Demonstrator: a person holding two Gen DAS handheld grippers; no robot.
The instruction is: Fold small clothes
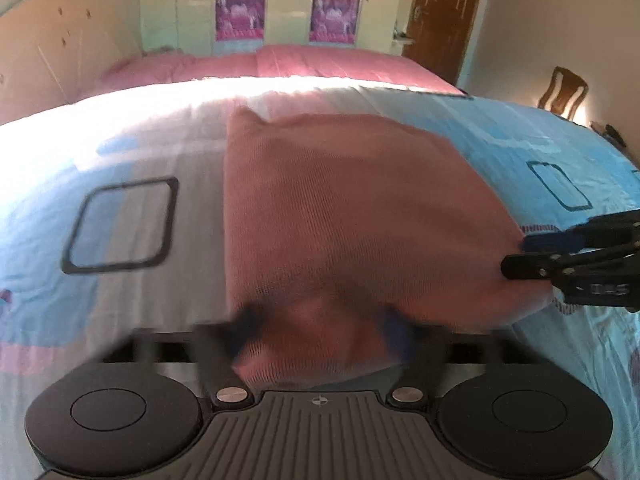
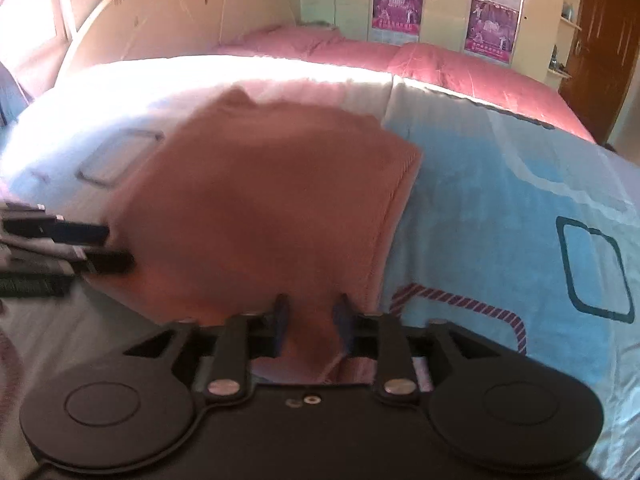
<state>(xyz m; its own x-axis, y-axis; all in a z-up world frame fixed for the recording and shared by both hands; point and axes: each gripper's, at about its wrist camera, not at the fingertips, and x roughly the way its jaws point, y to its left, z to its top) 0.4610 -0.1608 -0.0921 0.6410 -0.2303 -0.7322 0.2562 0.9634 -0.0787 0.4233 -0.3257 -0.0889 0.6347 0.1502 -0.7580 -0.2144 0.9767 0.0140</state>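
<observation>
A salmon-pink knit garment (image 1: 360, 208) lies folded on the blue and white bedsheet (image 1: 120, 152). My left gripper (image 1: 322, 332) is at its near edge, jaws spread wide with a hump of the cloth between the blurred fingers and not pinched. In the right wrist view the same garment (image 2: 272, 200) fills the middle, and my right gripper (image 2: 312, 312) straddles its near hem with the jaws apart and cloth loose between the blue pads. Each gripper shows in the other's view: the right gripper (image 1: 520, 256) at the garment's right corner, the left gripper (image 2: 116, 246) at its left edge.
A pink blanket (image 1: 280, 64) covers the far part of the bed. Behind it are a pale wardrobe with purple posters (image 1: 240, 12) and a brown wooden door (image 1: 444, 12). A wooden chair (image 1: 562, 90) stands right of the bed. The bedsheet (image 2: 500, 200) stretches right.
</observation>
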